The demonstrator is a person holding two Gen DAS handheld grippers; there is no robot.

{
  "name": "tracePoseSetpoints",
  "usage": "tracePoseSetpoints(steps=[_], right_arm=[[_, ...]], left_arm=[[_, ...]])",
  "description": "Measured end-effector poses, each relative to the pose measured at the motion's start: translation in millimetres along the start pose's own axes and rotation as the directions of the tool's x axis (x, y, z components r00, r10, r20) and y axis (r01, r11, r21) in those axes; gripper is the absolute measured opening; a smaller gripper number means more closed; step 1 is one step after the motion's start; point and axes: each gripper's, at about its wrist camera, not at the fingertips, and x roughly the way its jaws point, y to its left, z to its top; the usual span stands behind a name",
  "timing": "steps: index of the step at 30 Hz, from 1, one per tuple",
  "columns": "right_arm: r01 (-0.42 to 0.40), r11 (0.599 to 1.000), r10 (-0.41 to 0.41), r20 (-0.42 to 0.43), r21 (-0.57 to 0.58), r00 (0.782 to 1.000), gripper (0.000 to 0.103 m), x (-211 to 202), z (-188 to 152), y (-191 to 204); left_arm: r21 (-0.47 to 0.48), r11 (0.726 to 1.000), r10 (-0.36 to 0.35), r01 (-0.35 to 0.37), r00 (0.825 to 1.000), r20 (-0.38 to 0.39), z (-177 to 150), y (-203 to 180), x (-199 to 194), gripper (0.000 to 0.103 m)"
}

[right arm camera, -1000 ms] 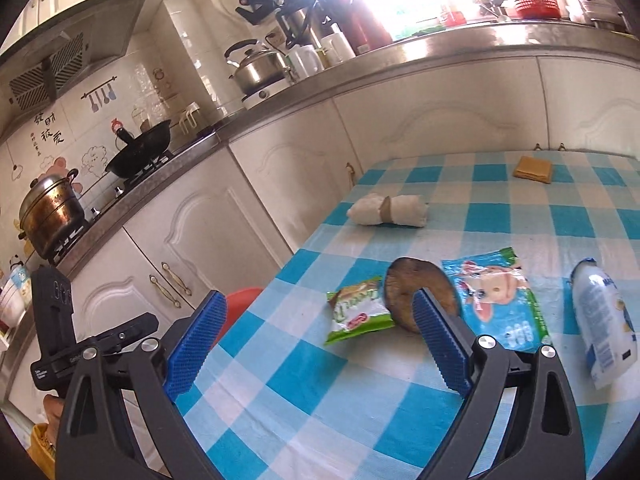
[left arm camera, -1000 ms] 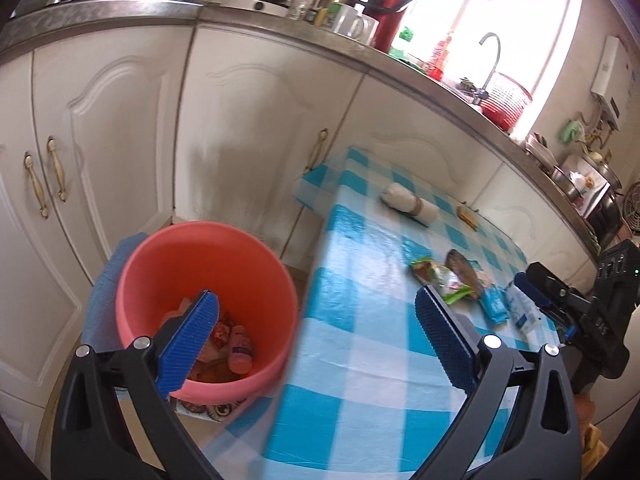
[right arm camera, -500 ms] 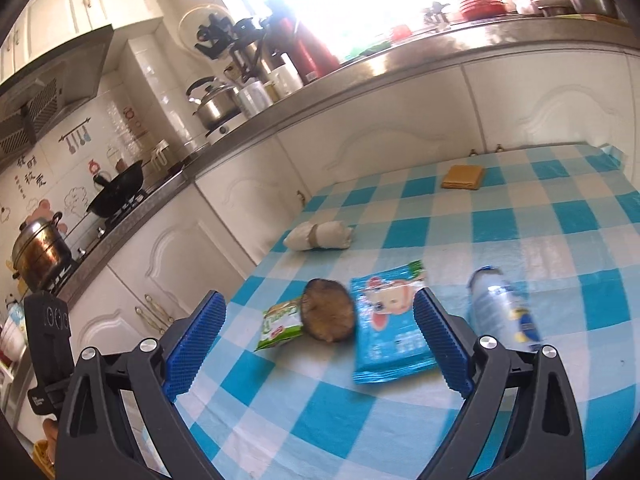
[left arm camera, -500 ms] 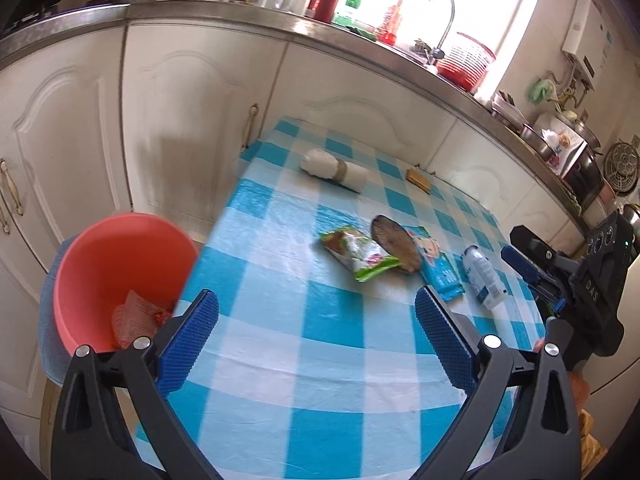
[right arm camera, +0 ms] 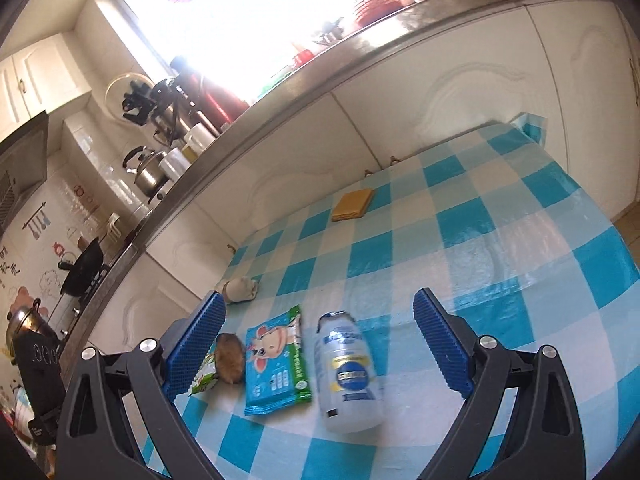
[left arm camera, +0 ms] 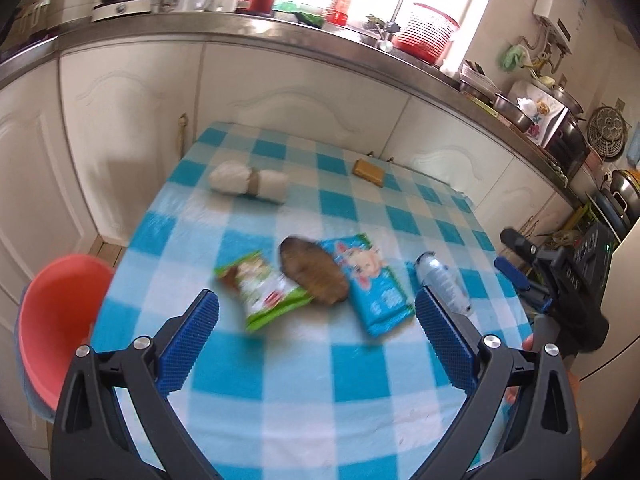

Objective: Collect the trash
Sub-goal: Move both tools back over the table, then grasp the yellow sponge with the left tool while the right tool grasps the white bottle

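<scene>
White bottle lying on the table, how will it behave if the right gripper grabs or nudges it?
The bottle lies on its side, so a sideways nudge would likely roll it across the tablecloth. It looks like thin plastic, probably light and slightly squashy. Its smooth label may slip between the open right gripper pads.

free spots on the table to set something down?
Bare cloth on the right half, between the bottle, the yellow pad and the table's far corner. Also the near strip under the left tongs. Crowded: green packet, brown disc, blue packet, bottle.
</scene>
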Motion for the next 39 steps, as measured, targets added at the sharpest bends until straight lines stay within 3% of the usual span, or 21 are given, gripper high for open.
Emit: tracePoseSetpoints(steps=[2,6,12,20,28,30,31,33,37,39], right_arm=[[0.013,0.999,-0.013,0.006,0.038,1.0,0.094,-2,5,-14],[0.021,0.993,-0.023,0.02,0.114,1.0,0.094,-6,12,-40],[0.03,0.986,-0.034,0.021,0.166,0.999,0.094,-8,16,-60],[0.047,0.992,-0.046,-0.019,0.117,0.999,0.094,0,17,-57],[0.04,0.995,-0.036,-0.046,0.089,0.998,0.094,6,16,-53],[0.039,0.995,-0.034,-0.056,0.092,0.998,0.094,8,15,-54],[0.039,0.995,-0.034,-0.06,0.093,0.998,0.094,9,14,-55],[0.041,0.995,-0.035,-0.068,0.091,0.997,0.094,11,14,-54],[0.042,0.997,-0.037,-0.078,0.067,0.996,0.094,13,12,-49],[0.032,0.999,-0.027,-0.092,0.044,0.995,0.094,16,11,-44]], left_arm=[[0.026,1.0,-0.013,0.013,1.0,-0.002,17,-16,15,0.099],[0.108,0.993,-0.039,0.047,0.996,-0.081,60,-58,75,0.099],[0.261,0.965,0.013,0.031,0.986,-0.166,105,-109,174,0.099],[0.343,0.937,0.137,-0.06,0.969,-0.205,140,-121,278,0.099],[0.363,0.928,0.18,-0.086,0.955,-0.234,147,-118,323,0.098],[0.365,0.926,0.194,-0.095,0.95,-0.246,147,-117,332,0.094],[0.363,0.927,0.2,-0.1,0.947,-0.25,147,-116,336,0.087],[0.33,0.94,0.179,-0.089,0.951,-0.253,149,-112,338,0.078],[0.325,0.941,0.175,-0.092,0.956,-0.236,151,-110,337,0.064],[0.325,0.941,0.179,-0.097,0.956,-0.232,150,-110,336,0.063]])
